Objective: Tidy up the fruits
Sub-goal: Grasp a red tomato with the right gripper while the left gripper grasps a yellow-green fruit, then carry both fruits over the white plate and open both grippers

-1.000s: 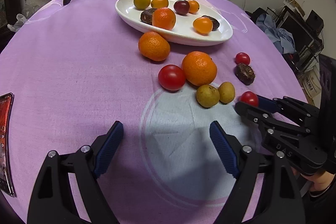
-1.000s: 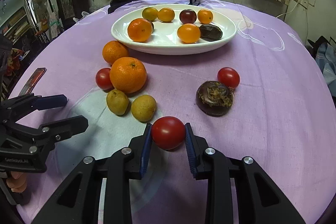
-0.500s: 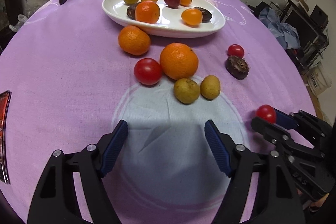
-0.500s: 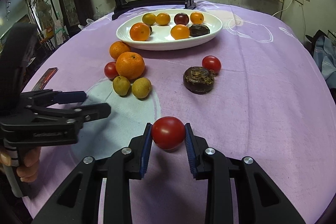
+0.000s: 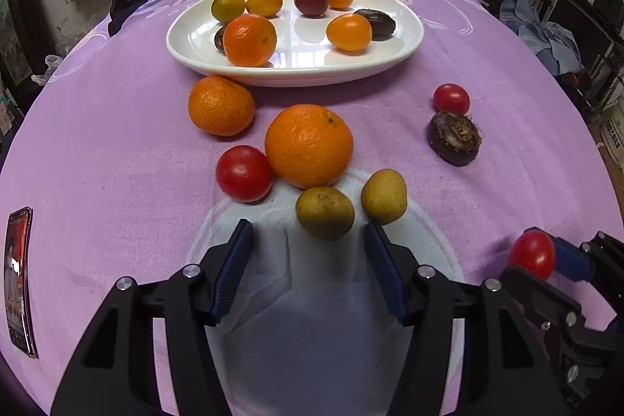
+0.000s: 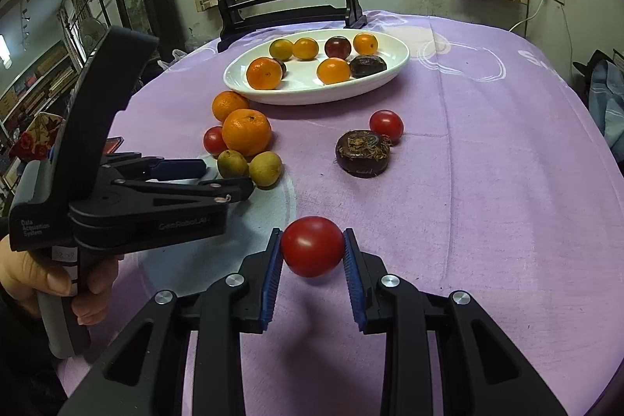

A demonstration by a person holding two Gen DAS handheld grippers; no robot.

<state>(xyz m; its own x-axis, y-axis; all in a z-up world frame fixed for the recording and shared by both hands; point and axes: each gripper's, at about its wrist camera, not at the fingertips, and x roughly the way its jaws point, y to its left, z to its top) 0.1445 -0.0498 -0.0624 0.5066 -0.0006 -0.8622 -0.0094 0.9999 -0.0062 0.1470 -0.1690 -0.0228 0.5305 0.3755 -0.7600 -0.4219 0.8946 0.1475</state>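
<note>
**A:** Starting nearest: the right tongs pinch a red tomato between their blue pads, lifted a little off the purple surface judging by the shadow below it. Smooth, taut skin, so I'd judge it slippery and easy to bruise; the pads sit on its widest part, which is the right place.

**B:** And the left tongs?

**A:** Spread, with nothing pressed. Their jaws have just been closing in, and the tips sit either side of a small yellow-green fruit, which lies just ahead of them. Its twin lies just beside the right-hand tip, close enough to get nudged.

**B:** How will that little one handle?

**A:** Light and firm, I'd guess, and round enough to roll. Take it across the middle, gently.

**B:** Further out?

**A:** A second tomato touching a big orange, then a smaller orange near the dish. Off to the right, a dark, rough, flat-topped fruit with a small tomato right behind it.

**B:** And the goal?

**A:** Likely the white oval dish at the far side, already holding several small fruits, with bare space in its middle. The oranges look heaviest and too wide for a light pinch.
</note>
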